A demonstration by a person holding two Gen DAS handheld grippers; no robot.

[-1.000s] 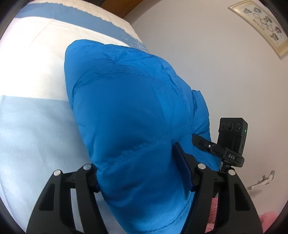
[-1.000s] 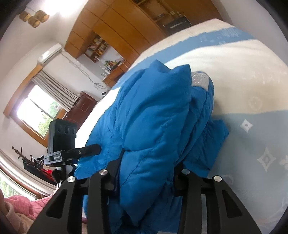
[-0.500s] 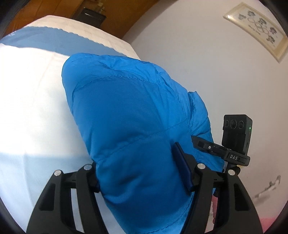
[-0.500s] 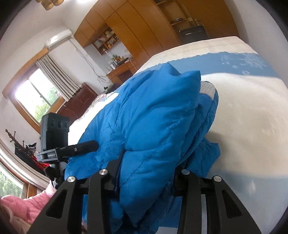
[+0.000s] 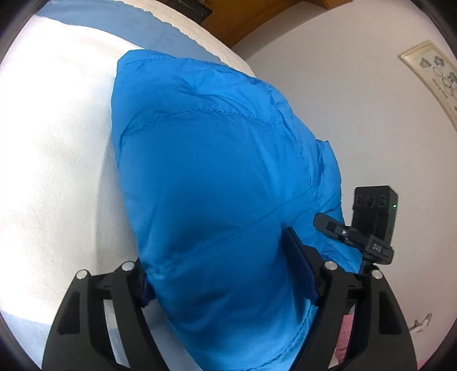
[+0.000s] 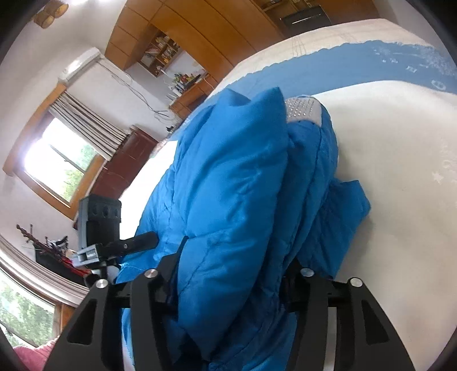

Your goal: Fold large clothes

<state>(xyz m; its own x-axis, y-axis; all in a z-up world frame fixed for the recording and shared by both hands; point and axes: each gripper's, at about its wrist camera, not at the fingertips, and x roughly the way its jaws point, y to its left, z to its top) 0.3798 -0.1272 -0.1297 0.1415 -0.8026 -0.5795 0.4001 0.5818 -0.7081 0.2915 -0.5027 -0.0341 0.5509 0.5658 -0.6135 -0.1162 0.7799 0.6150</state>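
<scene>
The blue padded jacket [image 5: 217,182] is lying in a thick folded bundle on the bed [image 5: 51,148], which is wearing a white and pale blue cover, and both tools are reaching into it from the near edge.

The left hand-held gripper [image 5: 225,282] is straddling one end of the bundle. Its jaws are opening, with the jacket bulging up between them; the right-hand pad is lying against the fabric, while the left-hand one is mostly hidden under the overhanging cloth, so I cannot tell for certain whether the pads are pressing it at this instant.

The right hand-held gripper [image 6: 231,274] is straddling the other end, where several quilted layers are stacking up into a tall ridge. Its jaws are opening too, and the layers are filling the gap between them, touching both inner sides. A grey dotted lining patch [image 6: 302,110] is showing at the far top of the ridge, and a loose blue flap is spilling out onto the white cover to the right.

Each wrist view is catching the black camera block of the other tool just beside the jacket. A framed picture [image 5: 431,77] is hanging on the pale wall behind the bed, and in the right wrist view a window [image 6: 60,159] with curtains and wooden cabinets [image 6: 200,25] are filling the background
</scene>
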